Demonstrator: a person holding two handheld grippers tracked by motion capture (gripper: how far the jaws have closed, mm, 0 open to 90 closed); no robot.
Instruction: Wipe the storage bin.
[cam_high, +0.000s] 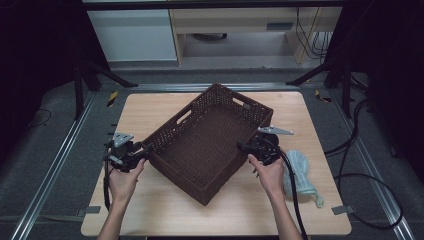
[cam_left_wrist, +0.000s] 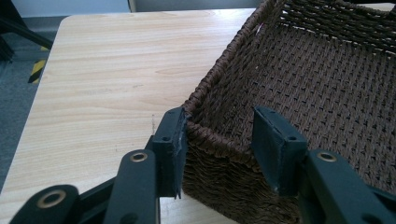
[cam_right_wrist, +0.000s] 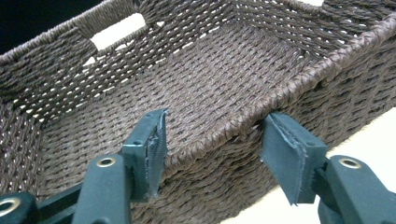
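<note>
Your left gripper sits at the near-left corner of the dark brown woven basket, with its 2 jaws standing apart. In the left gripper view 1 pad lies against the outside of the basket's corner while the other stands inside the basket, clear of the wall, so the rim passes between them without being clamped.

Your right gripper meets the basket's opposite long side. In the right gripper view the jaws straddle the braided rim: 1 pad hangs over the inside of the basket, the other outside the wall, and neither presses on the weave. The jaws stand moderately wide.

The basket lies skewed on the light wooden table, directly between your 2 grippers, its cut-out handle on the wall far from your right gripper. A pale green cloth lies on the table just behind and outside your right hand, beside the trailing cable. Your left hand holds its gripper low over the tabletop.
</note>
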